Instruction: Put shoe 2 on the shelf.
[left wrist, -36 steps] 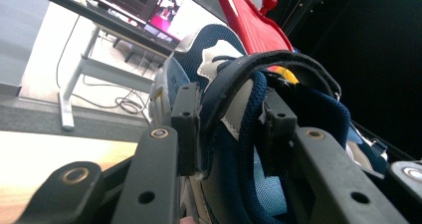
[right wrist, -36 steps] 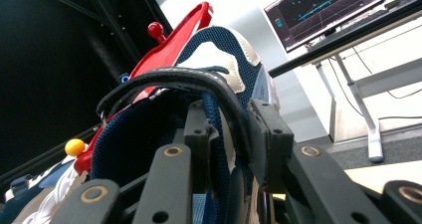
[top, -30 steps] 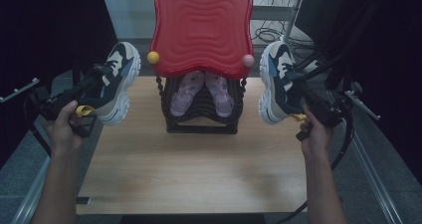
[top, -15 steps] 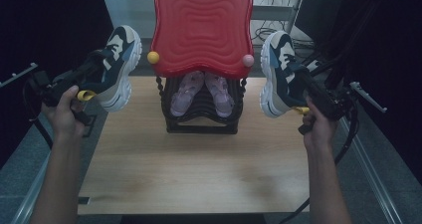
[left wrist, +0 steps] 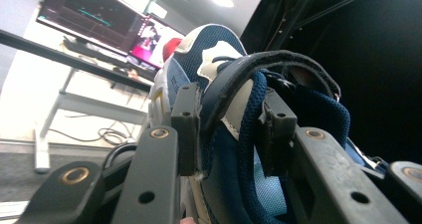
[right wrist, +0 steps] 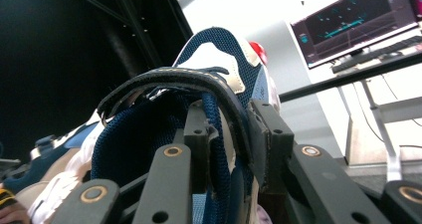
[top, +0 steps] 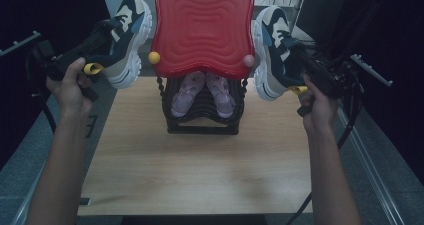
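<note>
Left claw (top: pixel 102 47): clamped on the padded heel collar of the left sneaker (top: pixel 125 37), one pad inside the opening and one outside; in the left gripper view the pads (left wrist: pixel 185 127) pinch the collar of that shoe (left wrist: pixel 219 84).
Right claw (top: pixel 300 60): gripping the right sneaker (top: pixel 272 50) the same way, by its heel collar (right wrist: pixel 209 92), with the sole turned toward the rack.
Where the shoes are: both held in the air, one at each side of the red tray (top: pixel 202 27), above the far part of the bench (top: pixel 200 165).
Step in hand: judged, carrying the pair up to rest on the red top. Keep the pinch firm, since a soft collar can slip, and lift each toe over the raised rim before moving inward.
In the way: the yellow knob (top: pixel 154 58) and pink knob (top: pixel 248 60) at the tray's near corners stick out close to the soles; the wavy rim could catch a toe.
Below: a pair of pink sandals (top: pixel 202 92) sits on the black rack (top: pixel 202 120) under the tray, clear of both shoes.
Beyond: a desk with monitors (left wrist: pixel 94 20) stands well behind the bench.
</note>
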`<state>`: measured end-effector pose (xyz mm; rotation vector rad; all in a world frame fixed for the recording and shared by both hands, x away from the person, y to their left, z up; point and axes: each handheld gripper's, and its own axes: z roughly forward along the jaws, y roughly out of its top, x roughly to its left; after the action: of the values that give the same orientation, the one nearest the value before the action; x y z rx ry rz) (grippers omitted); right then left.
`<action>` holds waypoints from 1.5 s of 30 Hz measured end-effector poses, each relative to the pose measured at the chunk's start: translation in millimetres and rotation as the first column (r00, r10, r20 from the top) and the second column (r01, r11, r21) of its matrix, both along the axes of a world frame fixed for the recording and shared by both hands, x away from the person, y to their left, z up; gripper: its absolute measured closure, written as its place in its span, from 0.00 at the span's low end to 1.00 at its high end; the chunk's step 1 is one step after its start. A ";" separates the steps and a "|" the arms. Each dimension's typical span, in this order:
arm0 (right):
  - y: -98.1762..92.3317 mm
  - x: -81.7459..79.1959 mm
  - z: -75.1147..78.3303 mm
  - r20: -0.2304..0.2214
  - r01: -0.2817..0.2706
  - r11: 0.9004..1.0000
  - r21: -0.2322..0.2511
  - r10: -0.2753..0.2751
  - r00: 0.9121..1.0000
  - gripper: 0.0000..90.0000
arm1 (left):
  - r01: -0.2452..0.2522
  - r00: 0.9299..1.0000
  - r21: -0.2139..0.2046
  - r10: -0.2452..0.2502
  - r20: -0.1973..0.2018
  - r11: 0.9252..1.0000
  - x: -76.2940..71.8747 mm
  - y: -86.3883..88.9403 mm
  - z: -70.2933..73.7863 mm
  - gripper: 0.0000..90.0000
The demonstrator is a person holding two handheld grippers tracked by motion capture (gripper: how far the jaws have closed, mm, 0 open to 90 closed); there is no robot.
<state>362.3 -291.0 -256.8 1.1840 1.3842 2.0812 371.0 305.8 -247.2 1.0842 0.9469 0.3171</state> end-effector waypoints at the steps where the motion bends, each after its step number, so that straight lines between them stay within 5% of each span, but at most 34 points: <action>1: 2.1 1.1 3.9 0.003 -0.004 1.000 -0.001 0.004 1.000 0.80 | 0.006 1.000 -0.002 -0.006 0.006 1.000 1.8 -3.5 2.7 0.74; 19: 60.3 30.5 49.2 0.021 -0.075 0.997 -0.015 0.075 0.997 0.80 | 0.049 0.998 0.021 -0.050 0.025 0.999 24.6 -59.0 32.7 0.74; 26: 82.6 49.0 60.6 -0.013 -0.093 0.995 -0.036 0.093 0.996 0.79 | 0.046 0.999 0.026 -0.046 0.022 0.999 34.2 -73.3 38.7 0.74; 32: 94.6 63.3 62.9 -0.034 -0.086 0.995 -0.053 0.085 0.996 0.79 | 0.037 0.999 0.061 -0.039 0.031 0.997 42.9 -88.9 42.7 0.74; 45: 110.2 81.5 58.8 -0.057 -0.032 0.984 -0.176 0.022 0.998 0.79 | -0.002 1.000 0.139 0.001 0.011 0.990 61.0 -108.2 40.6 0.74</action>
<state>443.8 -180.8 -198.0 1.1621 1.5822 1.9107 432.0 197.7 -206.6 1.2080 0.9261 0.3950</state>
